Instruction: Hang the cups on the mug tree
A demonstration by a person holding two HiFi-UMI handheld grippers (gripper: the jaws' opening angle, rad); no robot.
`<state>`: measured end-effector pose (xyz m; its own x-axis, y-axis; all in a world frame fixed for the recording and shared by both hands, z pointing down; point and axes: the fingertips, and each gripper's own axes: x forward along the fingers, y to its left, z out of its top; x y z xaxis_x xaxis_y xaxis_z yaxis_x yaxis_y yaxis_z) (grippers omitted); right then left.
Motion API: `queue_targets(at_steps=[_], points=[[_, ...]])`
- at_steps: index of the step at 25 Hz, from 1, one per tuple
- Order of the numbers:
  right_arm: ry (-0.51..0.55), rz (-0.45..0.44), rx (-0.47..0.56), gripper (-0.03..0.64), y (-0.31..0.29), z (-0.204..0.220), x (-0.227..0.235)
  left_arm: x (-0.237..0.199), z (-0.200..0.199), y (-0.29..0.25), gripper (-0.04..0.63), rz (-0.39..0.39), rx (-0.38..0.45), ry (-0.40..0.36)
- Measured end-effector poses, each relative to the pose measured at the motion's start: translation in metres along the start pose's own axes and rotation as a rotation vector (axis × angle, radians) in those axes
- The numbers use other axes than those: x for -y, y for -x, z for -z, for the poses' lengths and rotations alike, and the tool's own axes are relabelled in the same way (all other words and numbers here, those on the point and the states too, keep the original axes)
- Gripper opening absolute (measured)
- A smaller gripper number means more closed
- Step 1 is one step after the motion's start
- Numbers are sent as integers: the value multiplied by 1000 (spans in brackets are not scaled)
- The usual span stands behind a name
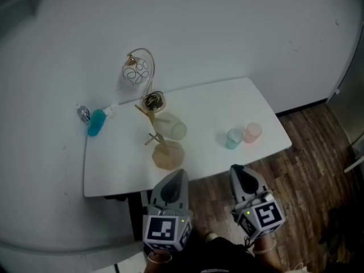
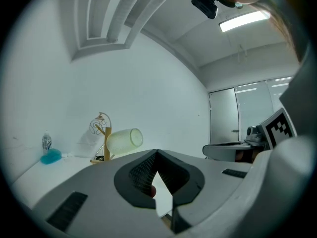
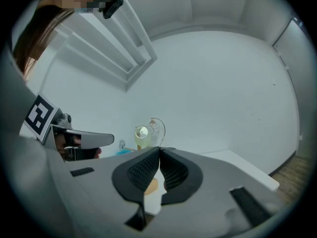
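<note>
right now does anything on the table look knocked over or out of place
Only the blue thing at the far left corner of the table: it seems to lie on its side, though it is too small to be sure. The pale cup hangs on the mug tree; the teal cup and pink cup stand together. No spill shows.

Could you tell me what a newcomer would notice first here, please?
A pale green cup hangs on the wooden mug tree at the middle of the white table. A blue cup and a pink cup stand side by side near its right edge, and the left tool and right tool, both shut, are at the near edge.
</note>
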<state>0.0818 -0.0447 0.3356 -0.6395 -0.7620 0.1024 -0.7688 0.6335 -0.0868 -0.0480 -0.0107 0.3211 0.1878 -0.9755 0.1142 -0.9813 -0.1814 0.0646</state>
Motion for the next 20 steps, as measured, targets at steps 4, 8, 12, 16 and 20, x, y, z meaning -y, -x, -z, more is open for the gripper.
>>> queue_targets(at_steps=[4, 8, 12, 16, 20], points=[[2, -5, -5, 3, 20, 5, 4, 19, 5, 10, 0, 1, -14, 3], [-3, -10, 8, 3, 38, 6, 6, 40, 6, 21, 0, 17, -13, 9], [5, -10, 1, -1, 58, 11, 10, 54, 4, 32, 0, 10, 20, 8], [35, -35, 23, -2, 76, 9, 9, 66, 8, 40, 0, -6, 22, 3], [42, -45, 46, -2, 92, 8, 10, 75, 11, 48, 0, -19, 50, 3]])
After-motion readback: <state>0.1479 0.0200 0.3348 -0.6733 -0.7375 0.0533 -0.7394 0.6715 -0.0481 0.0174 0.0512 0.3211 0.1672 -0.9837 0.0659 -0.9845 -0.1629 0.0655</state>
